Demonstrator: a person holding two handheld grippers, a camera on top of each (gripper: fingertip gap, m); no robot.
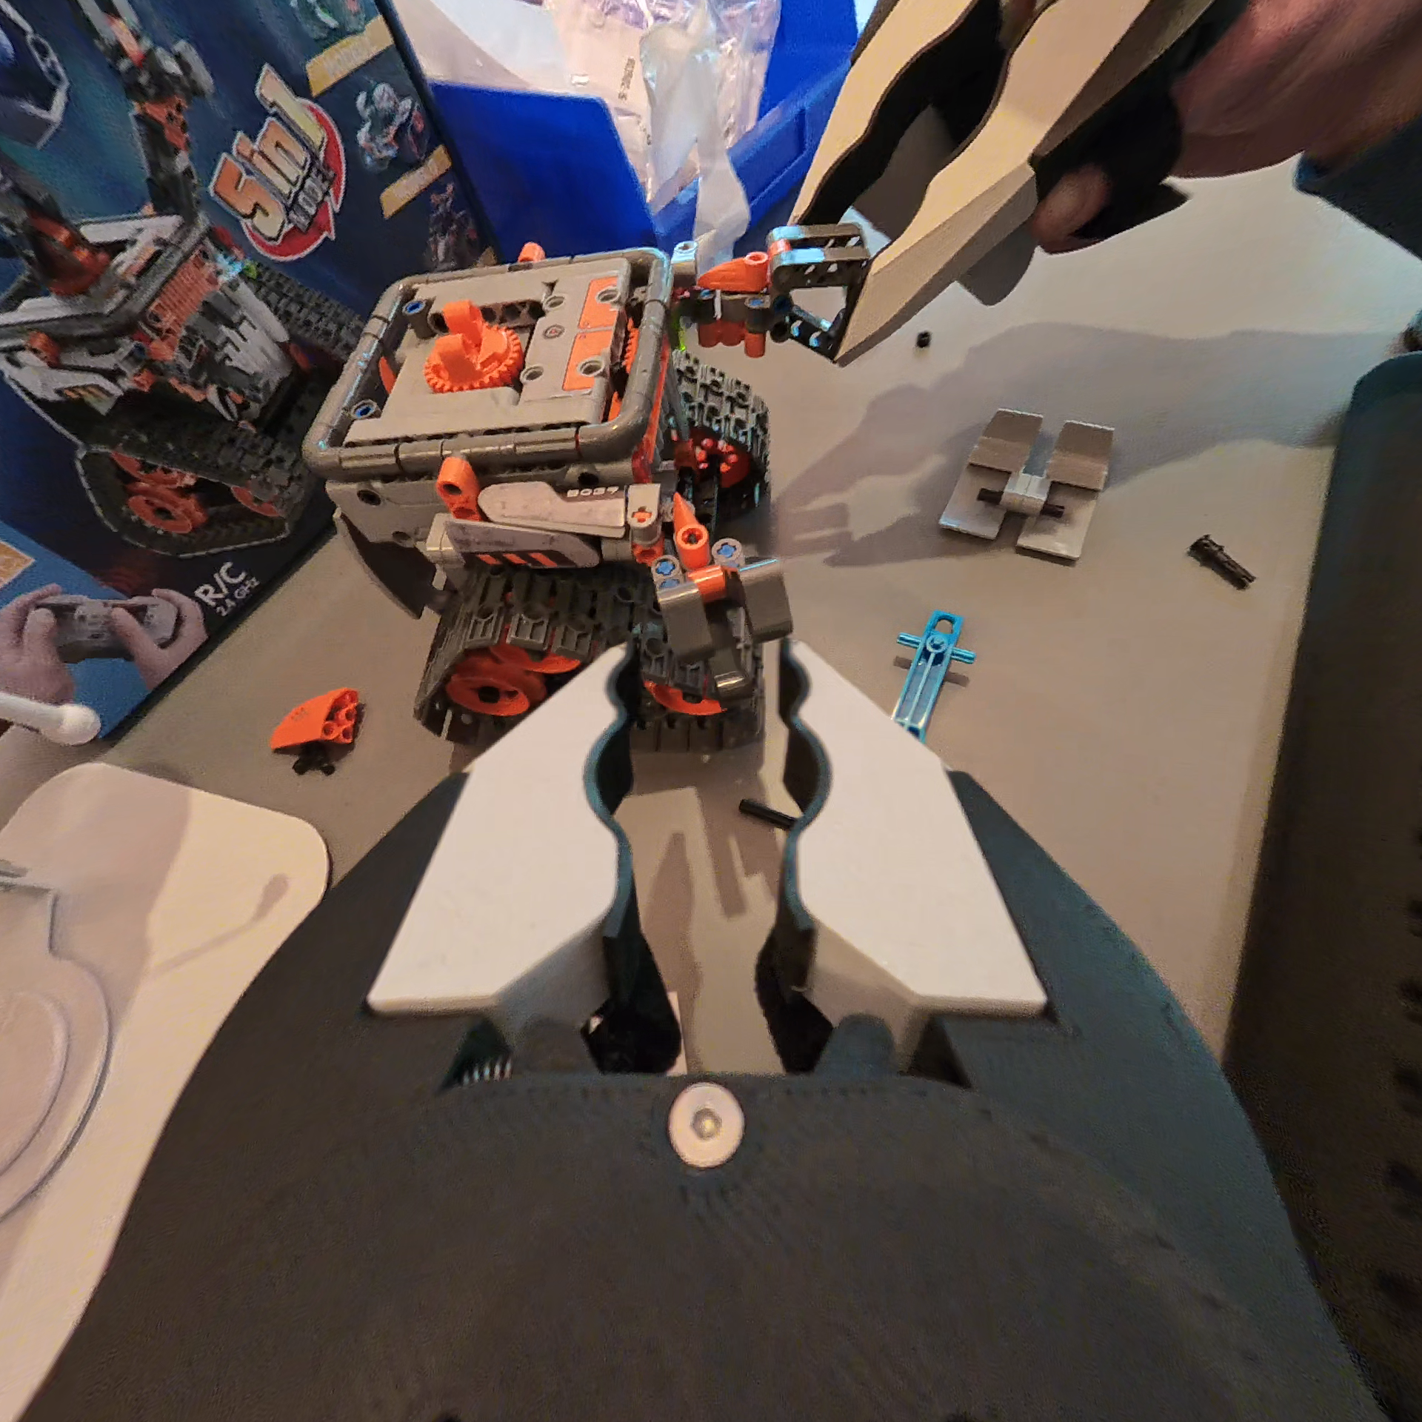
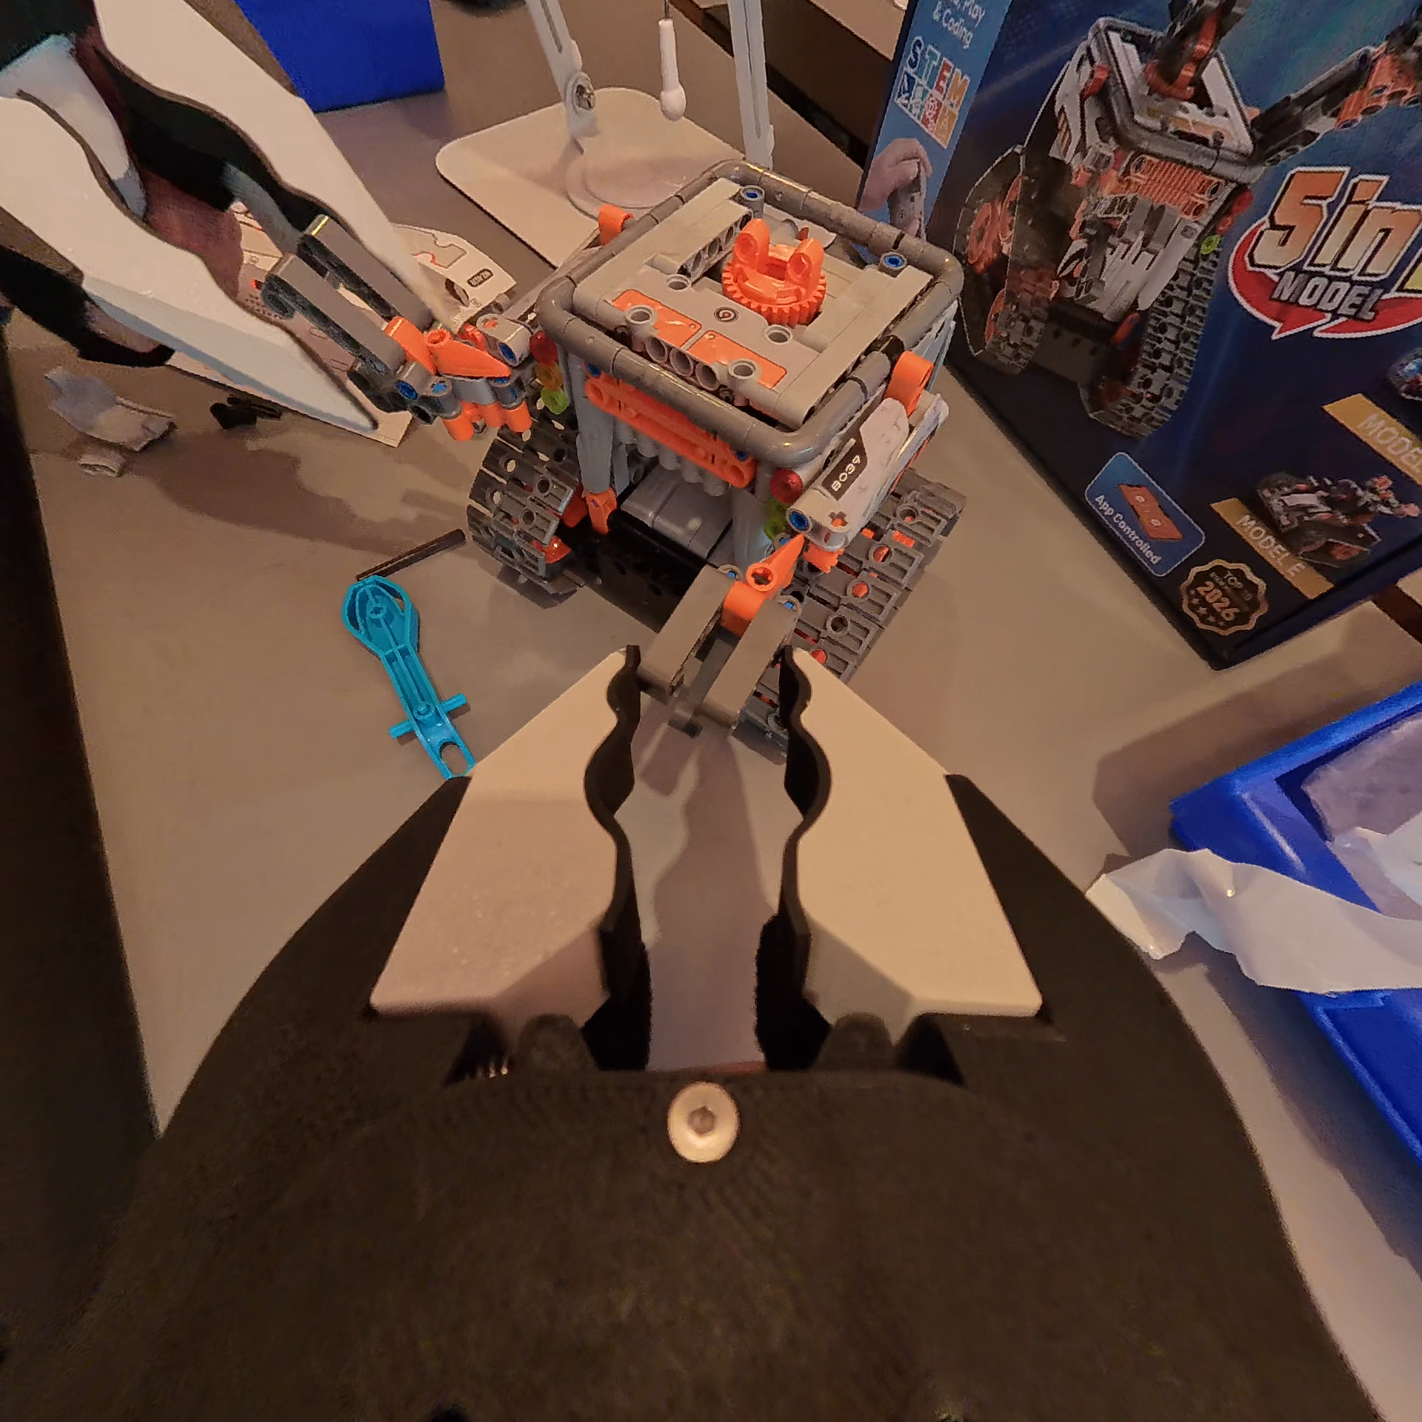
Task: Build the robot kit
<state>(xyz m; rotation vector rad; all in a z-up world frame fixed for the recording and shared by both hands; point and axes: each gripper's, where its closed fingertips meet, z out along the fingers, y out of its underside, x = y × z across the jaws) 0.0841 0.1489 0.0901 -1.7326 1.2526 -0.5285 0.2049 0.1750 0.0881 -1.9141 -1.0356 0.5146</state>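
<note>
Grey and orange plastic bricks make up the tracked toy vehicle (image 1: pixel 531 477) that stands on the grey tabletop (image 1: pixel 1077 692) just ahead of both pairs of fingers, with a grey bracket arm sticking out at two of its corners. The left gripper (image 1: pixel 704 662) has its white fingers apart on either side of the nearer grey bracket arm (image 1: pixel 723 615); whether the pads actually press on it cannot be told, since the arm's lower end drops out of sight between the tips. The right gripper (image 2: pixel 708 665) straddles the other grey bracket arm (image 2: pixel 712 646) the same way, fingers spread with the part between them, contact unclear. In the left wrist view that right gripper enters from the upper right, held by a gloved hand (image 1: pixel 1231 100) cut off by the frame. Right of the left fingers lie a turquoise plastic brick-separator tool (image 1: pixel 927 669) and a pale grey folded panel piece (image 1: pixel 1023 485); left of them sits a small orange wedge brick (image 1: pixel 315 719). Beyond the vehicle stand the dark blue printed toy box (image 1: pixel 231 231) and a blue plastic bin (image 1: pixel 585 154) stuffed with clear bags, contents indistinct. A white stand base (image 1: pixel 154 885) is partly cropped at the left edge.
</note>
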